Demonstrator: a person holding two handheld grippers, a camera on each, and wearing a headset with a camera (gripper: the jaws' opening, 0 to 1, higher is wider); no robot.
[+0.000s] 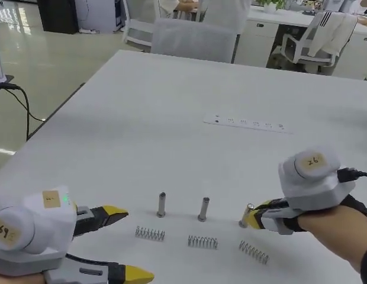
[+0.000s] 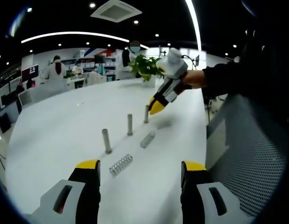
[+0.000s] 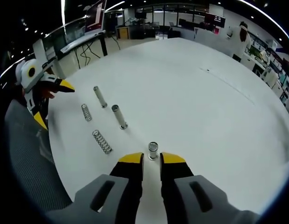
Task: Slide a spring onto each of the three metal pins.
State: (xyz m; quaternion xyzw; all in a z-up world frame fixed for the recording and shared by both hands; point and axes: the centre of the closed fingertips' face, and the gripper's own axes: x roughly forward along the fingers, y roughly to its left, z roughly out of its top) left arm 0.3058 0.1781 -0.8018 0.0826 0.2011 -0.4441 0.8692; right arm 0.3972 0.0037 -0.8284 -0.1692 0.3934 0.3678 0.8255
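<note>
I find the left gripper (image 2: 141, 164) spread wide. The right gripper (image 3: 152, 158) is narrowed about the end pin (image 3: 153, 148); I cannot tell whether it pinches.

Got three pins (image 1: 203, 209) standing in a row across the near part of the desk (image 1: 171, 106). Got three springs (image 1: 203, 241) lying just in front, one per pin, none touching. Can see a power strip (image 1: 247, 123) well behind. Got left tongs (image 2: 141, 165) near-left beside the leftmost spring, right tongs (image 3: 152, 157) right at the rightmost pin.
</note>
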